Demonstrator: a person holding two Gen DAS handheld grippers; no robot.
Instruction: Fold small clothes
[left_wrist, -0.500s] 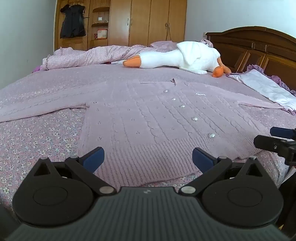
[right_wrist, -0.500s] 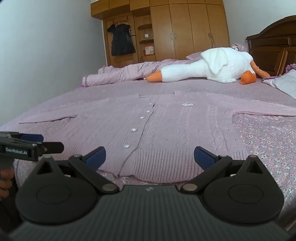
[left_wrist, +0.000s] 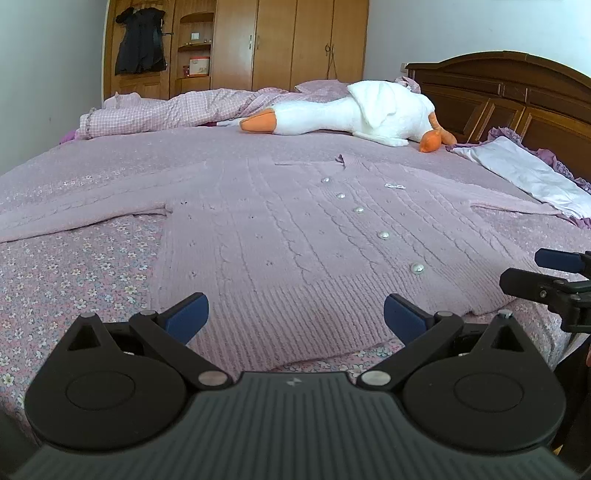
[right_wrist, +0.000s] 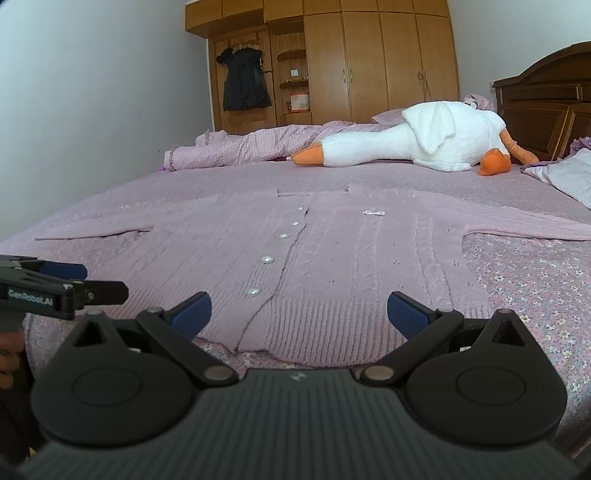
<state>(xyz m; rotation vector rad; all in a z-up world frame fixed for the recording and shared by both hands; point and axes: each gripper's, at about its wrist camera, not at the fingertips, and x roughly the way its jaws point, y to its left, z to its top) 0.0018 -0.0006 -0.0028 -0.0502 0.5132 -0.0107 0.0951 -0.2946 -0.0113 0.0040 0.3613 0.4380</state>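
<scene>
Your cardigan (left_wrist: 295, 236) lies spread flat and buttoned on the bed (left_wrist: 74, 280), both sleeves out to the sides and the ribbed hem nearest you, so every edge is open to a first fold. You hold the left gripper (left_wrist: 295, 314) and right gripper (right_wrist: 299, 312) side by side just short of that hem, jaws spread wide and holding nothing, probably ready to take it.
</scene>
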